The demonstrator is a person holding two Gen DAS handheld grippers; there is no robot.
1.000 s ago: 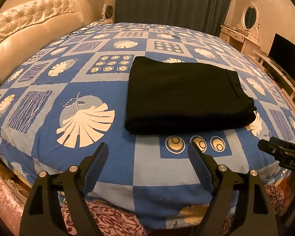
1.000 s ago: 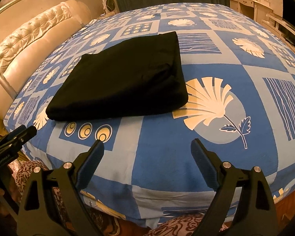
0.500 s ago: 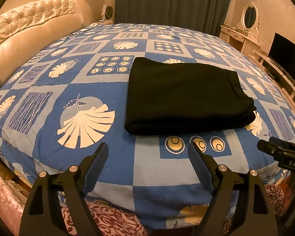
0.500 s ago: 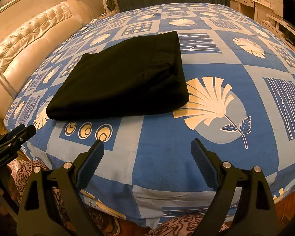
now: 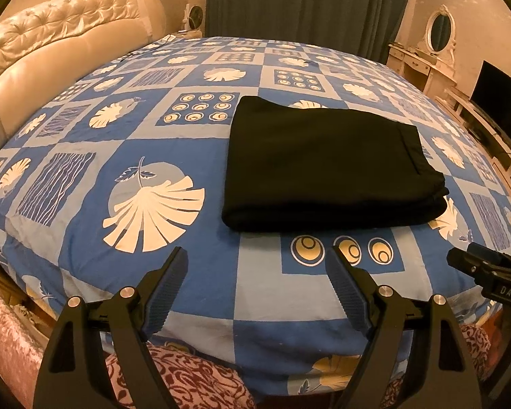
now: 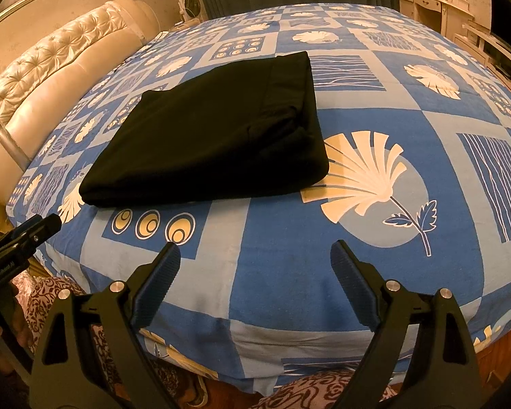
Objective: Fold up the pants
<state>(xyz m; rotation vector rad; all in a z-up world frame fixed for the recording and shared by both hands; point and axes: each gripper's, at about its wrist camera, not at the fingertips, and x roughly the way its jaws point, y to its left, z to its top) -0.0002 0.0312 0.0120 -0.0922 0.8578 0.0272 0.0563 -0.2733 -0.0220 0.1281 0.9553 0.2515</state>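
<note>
Nothing has moved since 1 second ago: the black pants (image 5: 327,167) lie folded in a flat rectangle on the blue patterned bedspread (image 5: 146,136), near its front edge. Both the left gripper (image 5: 257,284) and the right gripper (image 6: 255,277) hover short of them, fingers wide apart, empty. Risk: a careless poke could drag the stacked layers askew, since loose fabric slides easily.

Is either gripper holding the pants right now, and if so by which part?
Nothing is held. The left gripper and right gripper are open and empty, short of the folded pants on the bed.
</note>
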